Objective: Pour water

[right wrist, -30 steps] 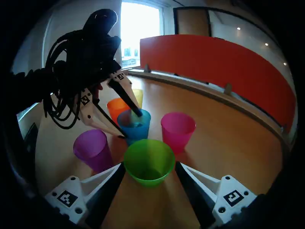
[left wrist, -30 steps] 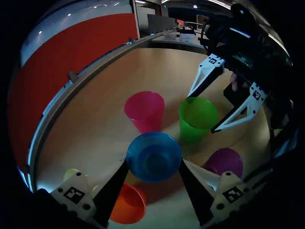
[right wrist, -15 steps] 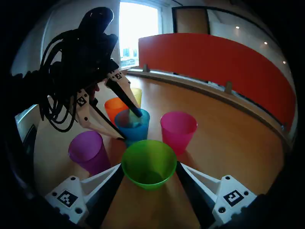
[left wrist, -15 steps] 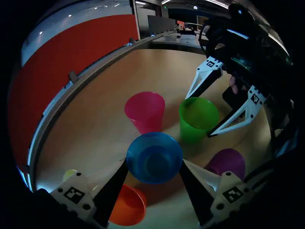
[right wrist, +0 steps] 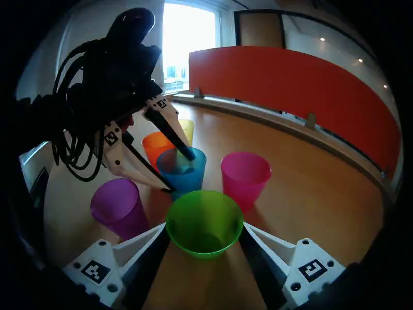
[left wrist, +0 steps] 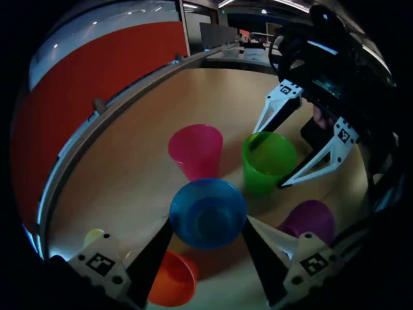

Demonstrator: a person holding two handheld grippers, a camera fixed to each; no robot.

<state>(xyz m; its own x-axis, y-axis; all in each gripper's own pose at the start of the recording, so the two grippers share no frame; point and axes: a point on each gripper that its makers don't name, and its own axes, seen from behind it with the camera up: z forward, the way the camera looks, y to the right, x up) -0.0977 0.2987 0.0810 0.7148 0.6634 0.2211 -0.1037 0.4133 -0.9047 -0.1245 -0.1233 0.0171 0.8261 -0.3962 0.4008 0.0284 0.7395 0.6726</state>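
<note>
In the left gripper view, left to right across the wooden table: a yellow cup peeked out at the near left edge, with an orange cup beside it. My left gripper was closed on the blue cup, one finger pressed to each side. Just beyond stood the pink cup. To its right, the green cup sat between the fingers of my right gripper. A purple cup stood nearest on the right.

In the right gripper view, the right gripper clasped the green cup centrally, both fingers touching its sides. I could not tell whether either cup held water.
</note>
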